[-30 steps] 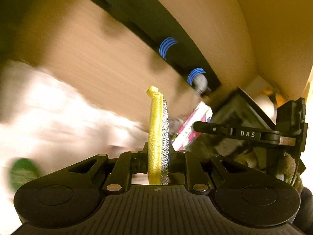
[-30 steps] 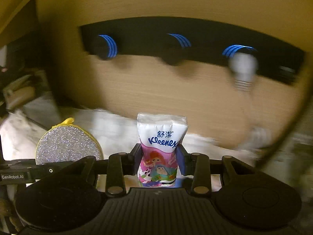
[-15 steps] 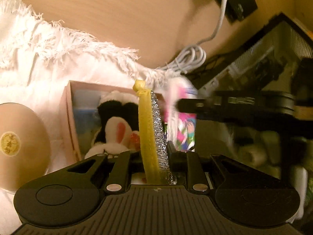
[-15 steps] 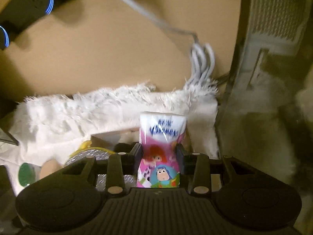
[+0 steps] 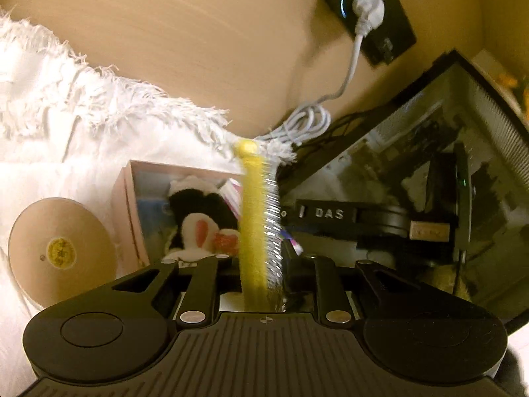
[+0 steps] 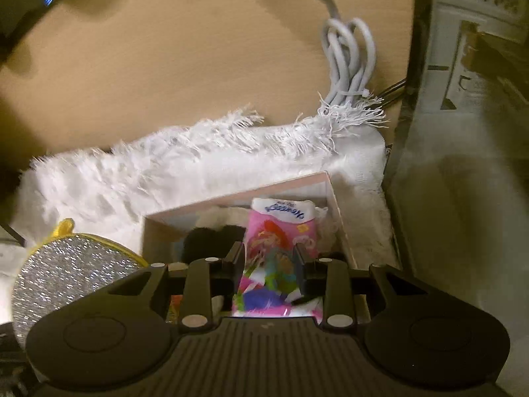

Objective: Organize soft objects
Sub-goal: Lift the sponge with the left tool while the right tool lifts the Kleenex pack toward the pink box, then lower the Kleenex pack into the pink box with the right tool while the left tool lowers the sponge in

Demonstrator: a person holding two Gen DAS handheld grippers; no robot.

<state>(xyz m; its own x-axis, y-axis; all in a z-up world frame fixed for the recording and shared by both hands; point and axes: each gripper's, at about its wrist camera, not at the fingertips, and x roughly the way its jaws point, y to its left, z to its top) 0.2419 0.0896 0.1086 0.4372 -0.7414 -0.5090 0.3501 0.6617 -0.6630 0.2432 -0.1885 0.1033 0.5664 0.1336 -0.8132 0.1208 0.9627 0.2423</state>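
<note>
Fingers of the left gripper are closed on a yellow-backed glitter sponge, held edge-on and upright beside the pink box; fingers of the right gripper are set against both sides of a Kleenex tissue pack, which is lowered inside that box next to a black-and-white plush toy. Box and round wooden disc are borne on a white fringed rug; a coiled white cable lies behind it on the wooden desk

"DAS" on the right hand-held gripper; tissue pack apparently reads "Kleenex".
</note>
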